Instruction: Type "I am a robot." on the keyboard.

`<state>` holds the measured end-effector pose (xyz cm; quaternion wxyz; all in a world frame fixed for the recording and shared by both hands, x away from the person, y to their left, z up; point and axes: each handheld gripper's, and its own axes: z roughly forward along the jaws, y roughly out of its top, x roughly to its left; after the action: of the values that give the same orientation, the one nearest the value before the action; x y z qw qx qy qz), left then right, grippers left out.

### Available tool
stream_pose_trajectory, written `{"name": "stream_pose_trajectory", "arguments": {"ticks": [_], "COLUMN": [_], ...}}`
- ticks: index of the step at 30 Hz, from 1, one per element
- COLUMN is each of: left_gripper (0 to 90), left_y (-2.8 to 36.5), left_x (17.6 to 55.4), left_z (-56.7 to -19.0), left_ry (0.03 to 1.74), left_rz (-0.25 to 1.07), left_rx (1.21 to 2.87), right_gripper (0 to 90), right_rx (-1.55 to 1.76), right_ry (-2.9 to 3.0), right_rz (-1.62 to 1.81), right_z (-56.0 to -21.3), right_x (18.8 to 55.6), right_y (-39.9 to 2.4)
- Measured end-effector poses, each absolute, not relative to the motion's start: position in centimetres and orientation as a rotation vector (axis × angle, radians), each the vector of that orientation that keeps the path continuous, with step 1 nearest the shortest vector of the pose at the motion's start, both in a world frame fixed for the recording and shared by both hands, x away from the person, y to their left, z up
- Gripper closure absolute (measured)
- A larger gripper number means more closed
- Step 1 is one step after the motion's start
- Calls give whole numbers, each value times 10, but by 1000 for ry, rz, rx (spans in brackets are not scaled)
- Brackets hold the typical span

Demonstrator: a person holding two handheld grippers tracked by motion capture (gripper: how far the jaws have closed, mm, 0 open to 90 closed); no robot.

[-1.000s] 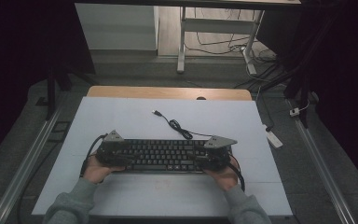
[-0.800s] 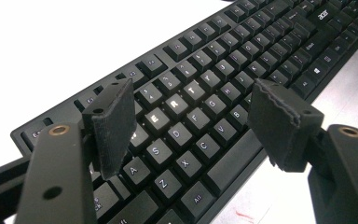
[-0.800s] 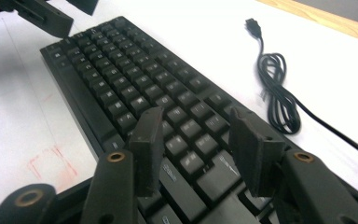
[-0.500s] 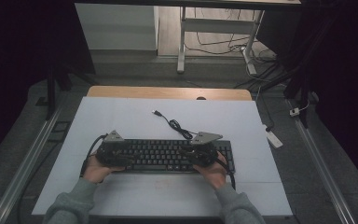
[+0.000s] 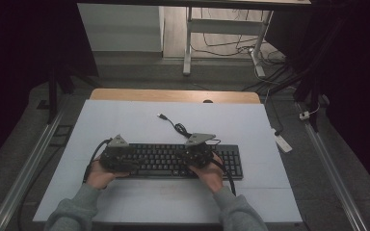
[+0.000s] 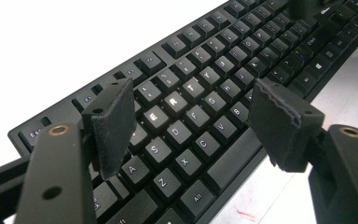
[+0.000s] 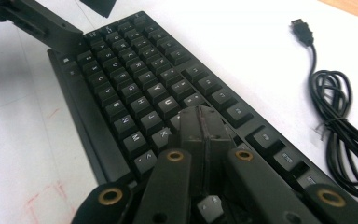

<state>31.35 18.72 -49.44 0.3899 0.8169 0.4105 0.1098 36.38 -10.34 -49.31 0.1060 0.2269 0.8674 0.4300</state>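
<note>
A white power strip (image 5: 280, 142) is lying on the grey floor (image 5: 318, 183) (right of the table). Cables (image 5: 231, 45) are trailing beyond a white desk frame (image 5: 189, 43).

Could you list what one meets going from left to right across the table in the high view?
left gripper → keyboard → right gripper → white adapter at the table's right edge.

You are working over a black full-size keyboard (image 5: 183, 161) that is lying flat on the white tabletop (image 5: 125, 125), its long side running across in front of you near the table's front edge. Its dark keycaps are carrying pale legends, and the E, R and T keys are catching the light in the left gripper view. Its black cable (image 5: 176, 126) is trailing from the back edge in a loose coil, ending in a USB plug (image 5: 161, 116) lying free.
</note>
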Motion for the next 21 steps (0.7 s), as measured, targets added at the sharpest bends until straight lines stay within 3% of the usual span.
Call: {"name": "stream_pose_trajectory", "arguments": {"ticks": [21], "left_gripper": [318], "left_y": [185], "left_x": [311], "left_z": [-492], "left_ry": [1028], "left_rz": [288], "left_rx": [2074], "right_gripper": [895], "right_rx": [700], "right_ry": [2590], "right_rz": [1212], "right_z": [-506], "right_x": [376], "right_y": [-87]}}
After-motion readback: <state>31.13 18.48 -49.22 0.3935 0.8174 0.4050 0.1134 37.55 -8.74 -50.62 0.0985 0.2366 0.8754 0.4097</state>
